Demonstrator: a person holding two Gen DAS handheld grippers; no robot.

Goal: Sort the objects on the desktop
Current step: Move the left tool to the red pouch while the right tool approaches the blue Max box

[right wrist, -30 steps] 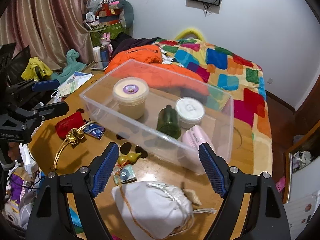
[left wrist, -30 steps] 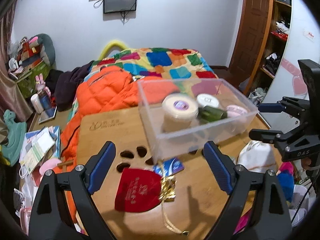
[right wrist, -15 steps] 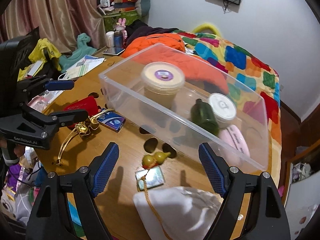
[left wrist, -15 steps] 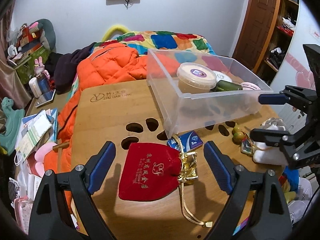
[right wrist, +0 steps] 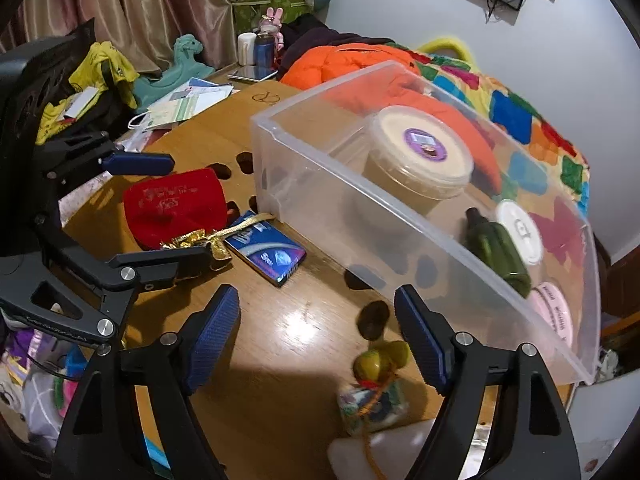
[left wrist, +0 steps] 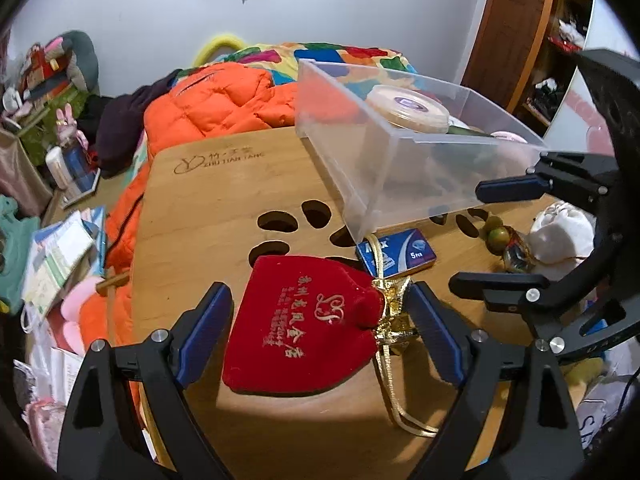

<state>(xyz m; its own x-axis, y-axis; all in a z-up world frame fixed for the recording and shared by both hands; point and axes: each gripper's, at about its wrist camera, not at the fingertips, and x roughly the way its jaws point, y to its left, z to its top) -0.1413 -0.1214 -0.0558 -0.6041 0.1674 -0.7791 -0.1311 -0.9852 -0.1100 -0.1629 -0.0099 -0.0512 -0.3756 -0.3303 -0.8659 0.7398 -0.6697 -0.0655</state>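
Note:
A red velvet pouch (left wrist: 304, 324) with a gold cord lies on the wooden table (left wrist: 224, 200). My left gripper (left wrist: 318, 312) stands open astride it, and its pads are clear of the cloth. My right gripper (right wrist: 318, 312) hovers low over the table with its jaws closing. A small green gourd charm (right wrist: 380, 360) lies between its fingers near the right pad, untouched. A blue card box (right wrist: 266, 254) sits beside the pouch (right wrist: 172, 204). The clear plastic bin (right wrist: 360, 220) holds a tan tub (right wrist: 420, 152), a green bottle (right wrist: 496, 248) and a white-lidded jar (right wrist: 520, 228).
A white drawstring pouch (left wrist: 560, 236) lies at the table's right side. Oval cut-outs (left wrist: 276, 222) pierce the table top. Behind it are an orange jacket (left wrist: 224, 96) and a patchwork bed. Papers and clutter (left wrist: 60, 256) fill the floor at left.
Both grippers sank toward the table. The left one came down around the red pouch. The right one swung left from over the white pouch to the gourd charm, its jaws slightly narrower.

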